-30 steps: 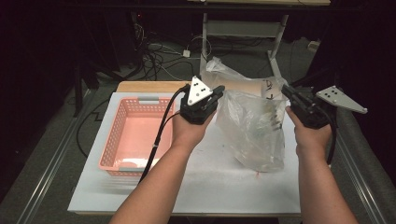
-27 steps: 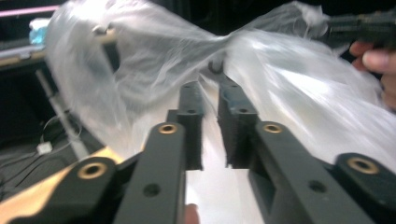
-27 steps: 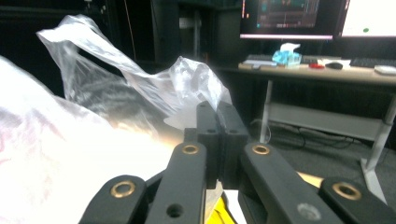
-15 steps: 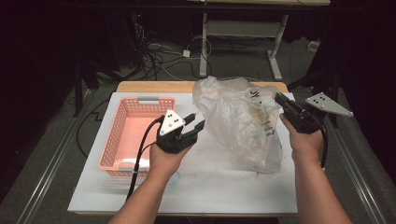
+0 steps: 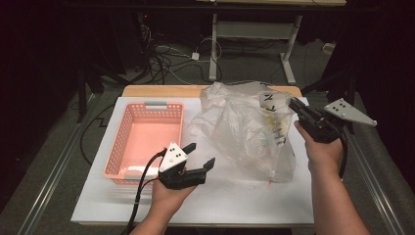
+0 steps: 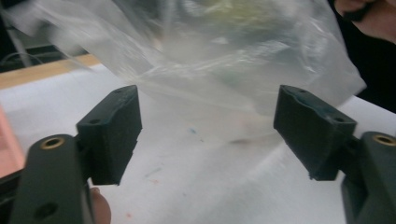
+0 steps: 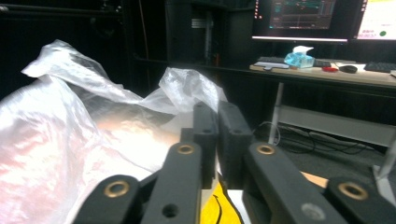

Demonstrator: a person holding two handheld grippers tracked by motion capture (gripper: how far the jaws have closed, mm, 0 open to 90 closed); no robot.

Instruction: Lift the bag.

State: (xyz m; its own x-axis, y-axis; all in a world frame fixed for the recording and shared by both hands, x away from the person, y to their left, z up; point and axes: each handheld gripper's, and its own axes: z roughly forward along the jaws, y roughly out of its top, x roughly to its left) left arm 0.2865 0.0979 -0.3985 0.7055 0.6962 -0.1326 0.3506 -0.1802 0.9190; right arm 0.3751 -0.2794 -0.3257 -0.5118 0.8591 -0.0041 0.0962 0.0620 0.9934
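A clear plastic bag (image 5: 244,127) with black marker writing stands slumped on the white board (image 5: 235,200), right of centre. My right gripper (image 5: 293,104) is shut on the bag's upper right edge and holds it up; in the right gripper view its jaws (image 7: 217,140) are pressed together beside the film (image 7: 60,140). My left gripper (image 5: 202,153) hovers low over the board at the bag's near left side. Its jaws have just been opening and stand wide apart (image 6: 212,130) with nothing between them. The bag (image 6: 224,56) lies just ahead of them.
An empty pink basket (image 5: 147,139) sits on the board's left half, close to my left hand. A wooden table edge (image 5: 161,90) runs behind the board. Cables (image 5: 166,58) and a metal desk frame (image 5: 254,34) are on the floor beyond.
My left gripper has left the bag's top, moved down and toward the near left, and opened. The bag has spread leftward. The right gripper has stayed put, still shut.
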